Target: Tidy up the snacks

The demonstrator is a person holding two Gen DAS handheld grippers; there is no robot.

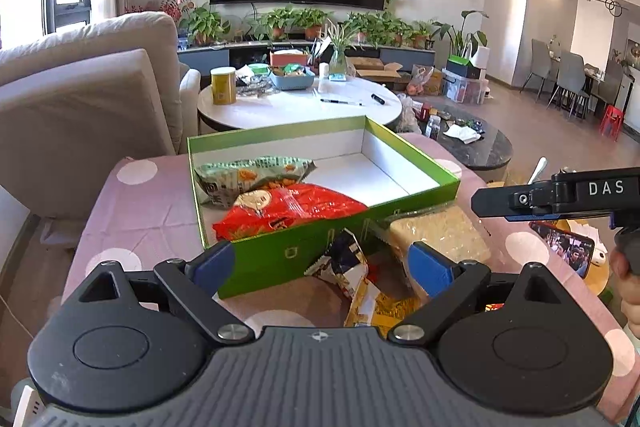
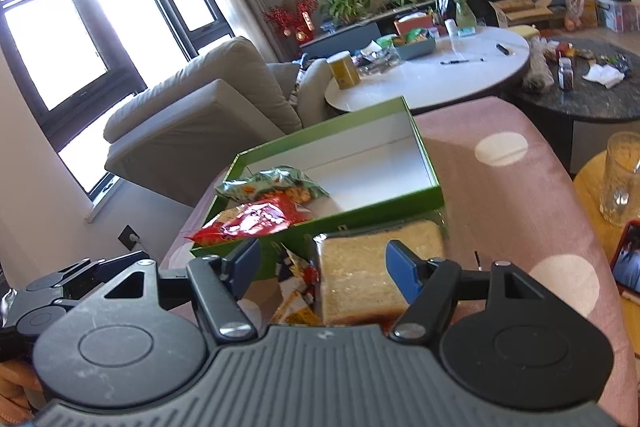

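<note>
The left gripper (image 1: 322, 267) hangs with its blue fingers spread wide and empty, just short of the green box (image 1: 304, 255) on the pink polka-dot counter (image 1: 148, 211). Inside the box's left end lie a pale green snack bag (image 1: 256, 173) and, overlapping it, a red snack bag (image 1: 292, 209). In front of the box sit a crumpled yellow-and-white packet (image 1: 352, 275) and a wrapped bread loaf (image 2: 372, 267). The right gripper (image 2: 322, 271) hangs wide apart over the loaf, holding nothing
</note>
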